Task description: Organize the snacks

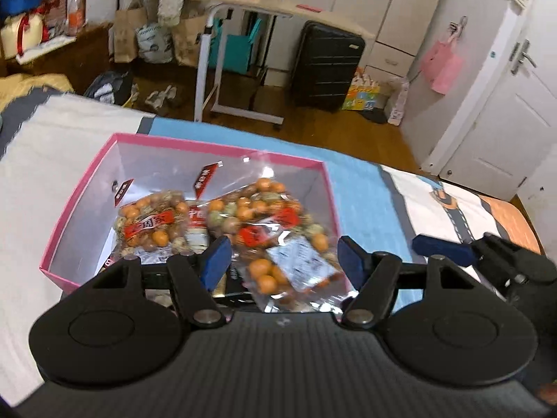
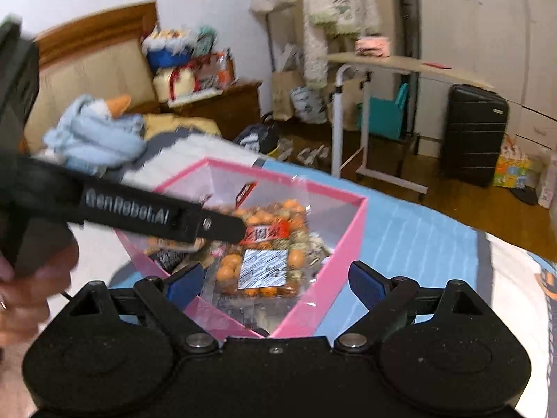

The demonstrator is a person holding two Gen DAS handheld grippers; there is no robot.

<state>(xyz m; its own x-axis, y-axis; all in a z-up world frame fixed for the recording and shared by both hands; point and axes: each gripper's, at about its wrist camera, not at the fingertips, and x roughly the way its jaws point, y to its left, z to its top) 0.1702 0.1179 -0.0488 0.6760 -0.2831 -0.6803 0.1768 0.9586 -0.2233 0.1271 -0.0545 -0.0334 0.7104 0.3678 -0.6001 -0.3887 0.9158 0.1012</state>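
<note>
Two grippers are seen. The left gripper (image 1: 284, 259) is held above the near side of the pink box (image 1: 80, 195), its blue pads (image 1: 217, 261) spread wide with nothing between them. The right gripper (image 2: 275, 284) is likewise spread wide and empty, poised over the near corner of the same pink box (image 2: 343, 244); in the left wrist view it (image 1: 449, 247) is just beside the left one, off the box's right side. In the right wrist view the arm of the left gripper (image 2: 222, 226) is stretched across the box and part of its contents is hidden by it.

One open box is counted, resting on the bed (image 1: 52, 160). Inside it two clear snack bags of orange and brown balls are seen: one nearer bag (image 1: 275, 240) under the left pads, with a white printed label, and one smaller bag (image 1: 151, 226) to the left. Between them a red and white packet (image 1: 196, 223) is partly covered. Darker packets below them cannot be made out.

Beyond the bed, one white side table (image 1: 243, 7), one black suitcase (image 1: 327, 66) and one white door (image 1: 515, 104) are seen on the wooden floor.
</note>
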